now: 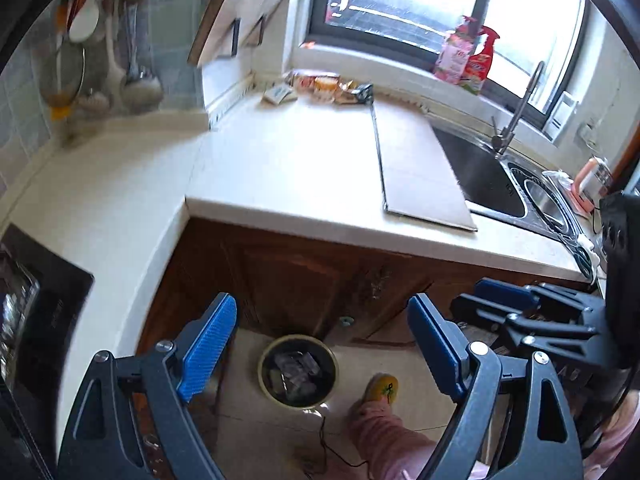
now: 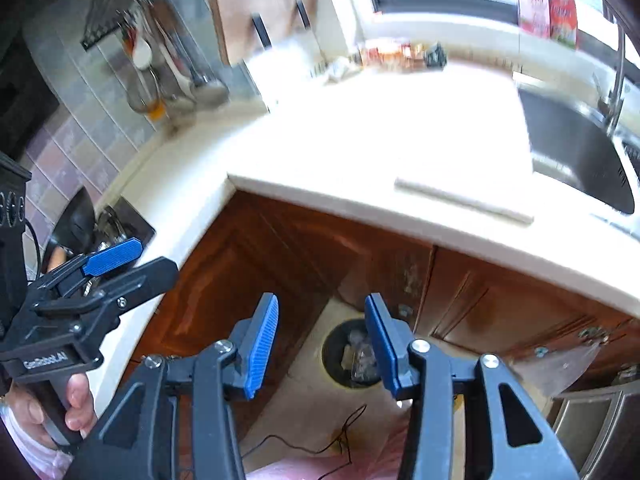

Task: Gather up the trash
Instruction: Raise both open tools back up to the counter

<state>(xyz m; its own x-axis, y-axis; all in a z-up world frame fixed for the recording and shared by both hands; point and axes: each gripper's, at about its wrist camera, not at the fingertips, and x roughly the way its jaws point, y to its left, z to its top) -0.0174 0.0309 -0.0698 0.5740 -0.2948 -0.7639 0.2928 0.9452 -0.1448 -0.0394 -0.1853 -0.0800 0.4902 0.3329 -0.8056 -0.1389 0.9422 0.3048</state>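
A round trash bin (image 1: pixel 298 372) stands on the floor by the cabinet, with clear crumpled plastic inside; it also shows in the right wrist view (image 2: pixel 354 354). My left gripper (image 1: pixel 322 344) is open and empty, held above the bin. My right gripper (image 2: pixel 322 344) is open and empty, also above the bin. The right gripper shows at the right in the left wrist view (image 1: pixel 516 300). The left gripper shows at the left in the right wrist view (image 2: pixel 116 264). Snack wrappers (image 1: pixel 332 88) lie at the back of the white counter (image 1: pixel 288 168), far from both grippers.
A flat board (image 1: pixel 416 172) lies on the counter beside the steel sink (image 1: pixel 484 176) and faucet (image 1: pixel 516 112). Bottles (image 1: pixel 468 56) stand on the window sill. Utensils (image 1: pixel 108 60) hang on the left wall. A cooktop (image 1: pixel 40 304) is at left. The person's slipper (image 1: pixel 382 390) is near the bin.
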